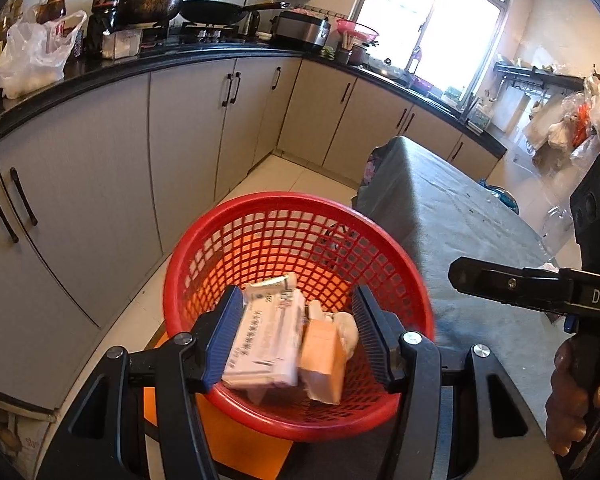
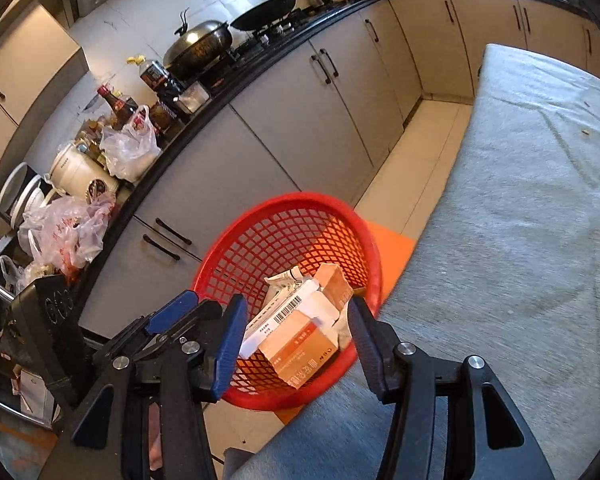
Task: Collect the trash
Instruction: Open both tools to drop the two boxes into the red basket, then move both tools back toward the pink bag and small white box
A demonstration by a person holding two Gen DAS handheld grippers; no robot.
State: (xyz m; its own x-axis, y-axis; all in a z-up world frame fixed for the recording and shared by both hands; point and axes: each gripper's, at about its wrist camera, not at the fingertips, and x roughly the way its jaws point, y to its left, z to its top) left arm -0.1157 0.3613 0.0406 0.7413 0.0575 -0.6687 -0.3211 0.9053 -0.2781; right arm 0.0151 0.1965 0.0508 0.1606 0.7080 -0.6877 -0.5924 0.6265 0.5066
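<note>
Red mesh basket [image 1: 260, 248] standing on an orange mat [image 2: 396, 252] on the floor, just beside the cloth-covered counter [image 1: 460, 232] and in front of the grey cabinet doors [image 1: 188, 128]. Inside the basket: a white carton [image 1: 266, 336] with printed text and a barcode, lying tilted, long axis running from the near rim up toward the far wall; touching its right side, an orange-and-white box [image 1: 324, 356] (flap end up, leaning on the carton); behind both, crumpled whitish paper [image 1: 348, 328]. Left claw [image 1: 296, 332] hovering over the basket's near rim, jaws about halfway apart, nothing pinched, trash showing between them but lower down. Right claw [image 2: 298, 336] above the same rim from the counter side, jaws likewise parted and empty. In the left wrist view, right claw's black body off to the basket's right, gripped by a hand [image 1: 572, 396].
</note>
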